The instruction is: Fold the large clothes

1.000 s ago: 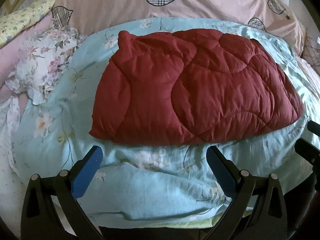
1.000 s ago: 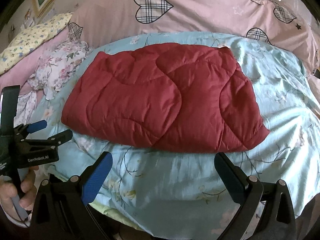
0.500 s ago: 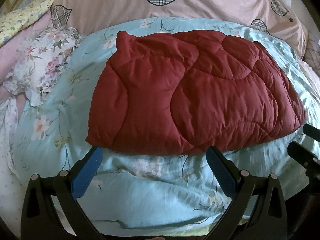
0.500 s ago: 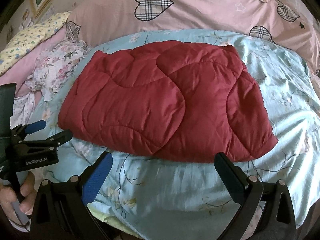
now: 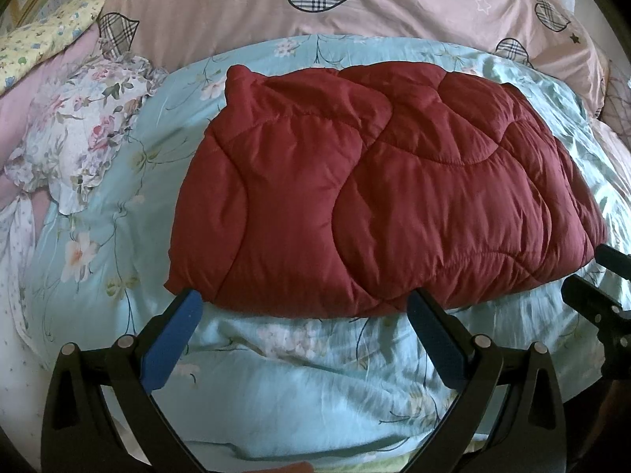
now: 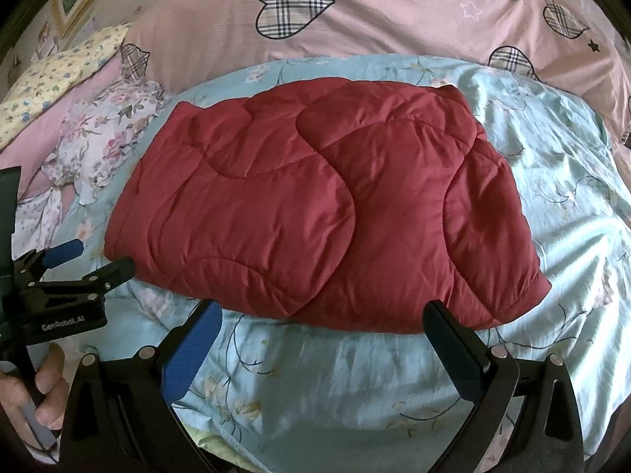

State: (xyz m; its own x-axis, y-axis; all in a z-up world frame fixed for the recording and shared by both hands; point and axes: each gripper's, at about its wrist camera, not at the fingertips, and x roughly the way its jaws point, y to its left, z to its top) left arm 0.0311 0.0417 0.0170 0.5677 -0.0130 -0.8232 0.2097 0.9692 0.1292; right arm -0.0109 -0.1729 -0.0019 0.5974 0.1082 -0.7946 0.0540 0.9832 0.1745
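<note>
Two grippers hang side by side at the near edge of a dark red quilted padded garment (image 5: 386, 197), which lies already folded into a thick oblong on a pale blue floral sheet (image 5: 299, 386). At the far left of the bed sit a yellow flowered pillow (image 5: 39, 51) and a crumpled white floral cloth (image 5: 79, 138), well apart from the garment; a pink quilt with plaid hearts (image 5: 394, 12) runs along the back. The left gripper (image 5: 303, 307) has its jaws spread wide and holds nothing, its tips just short of the garment's near-left corner and hem. To its right, the right gripper (image 6: 321, 319) is likewise spread and empty, its tips at the near hem toward the right corner (image 6: 528, 287). In the right wrist view the person's left hand (image 6: 43, 386) grips the handle of its tool. The step in hand looks like an approach for a further fold, or possibly a final check of a finished one; which, I cannot tell. If another fold is meant, the next move calls for each set of jaws to slide around the puffy hem, clamp through all the layers, and lift evenly so the slippery padding does not spring apart.
</note>
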